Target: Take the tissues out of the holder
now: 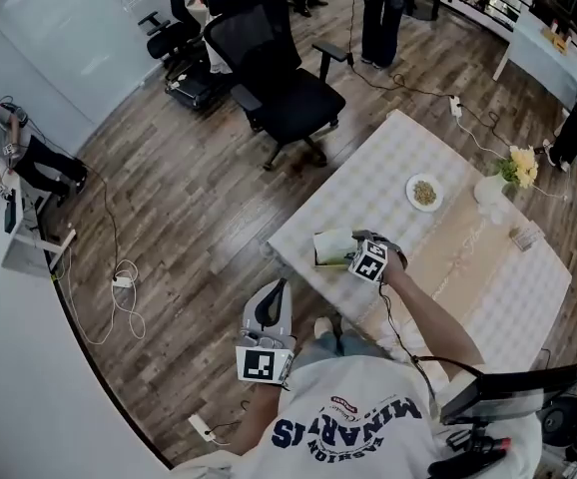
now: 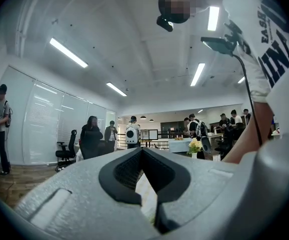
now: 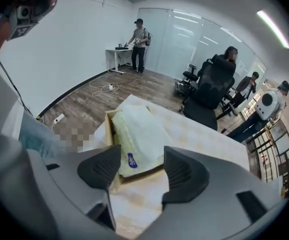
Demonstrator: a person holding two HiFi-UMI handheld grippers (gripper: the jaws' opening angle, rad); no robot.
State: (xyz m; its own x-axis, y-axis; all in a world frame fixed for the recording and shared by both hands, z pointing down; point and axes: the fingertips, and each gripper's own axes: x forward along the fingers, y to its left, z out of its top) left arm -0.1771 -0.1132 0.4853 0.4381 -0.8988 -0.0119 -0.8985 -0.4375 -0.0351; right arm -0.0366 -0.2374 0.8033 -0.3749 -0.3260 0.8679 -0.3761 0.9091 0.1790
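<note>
A pale green tissue pack (image 3: 140,131) with a small blue label lies in a shallow wooden holder (image 3: 109,134) near the corner of the checked table (image 1: 488,297). In the head view the holder (image 1: 330,247) sits at the table's near left corner. My right gripper (image 3: 142,166) is open just short of the pack's near end, its pads on either side and not touching it. The right gripper (image 1: 356,252) shows beside the holder in the head view. My left gripper (image 1: 272,302) hangs low beside the table over the floor, jaws together, and the left gripper (image 2: 142,151) holds nothing.
Farther along the table lie a beige runner (image 1: 458,242), a plate of food (image 1: 424,192) and a vase of yellow flowers (image 1: 513,168). A black office chair (image 1: 279,93) stands on the wood floor beyond the table. Cables (image 1: 124,287) trail on the floor at the left. Several people stand around the room.
</note>
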